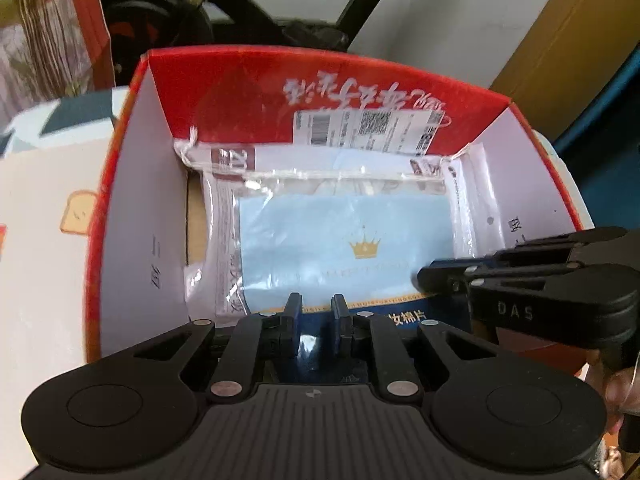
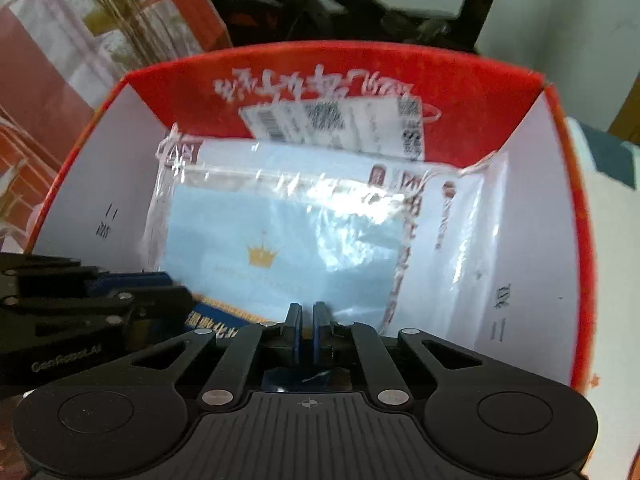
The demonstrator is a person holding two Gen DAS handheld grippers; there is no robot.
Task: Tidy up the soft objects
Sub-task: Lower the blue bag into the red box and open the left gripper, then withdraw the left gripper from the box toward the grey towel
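A light blue packet with a gold crown (image 1: 344, 240), a soft cotton-pad pack in clear plastic, lies in an open red box with white inner walls (image 1: 132, 216). A second white plastic pack (image 1: 224, 216) lies under it. My left gripper (image 1: 317, 312) holds the blue packet's near dark-blue edge with a narrow gap between its jaws. My right gripper (image 2: 307, 322) is shut on the same near edge of the packet (image 2: 280, 240), to the right of the left one. Each gripper shows from the side in the other's view.
The red box (image 2: 72, 208) has a shipping label (image 2: 332, 120) on its far wall. It stands on a white patterned surface (image 1: 44, 208). Behind are black exercise equipment (image 1: 160, 4), a cardboard box (image 1: 568, 44) and a plant (image 2: 116, 12).
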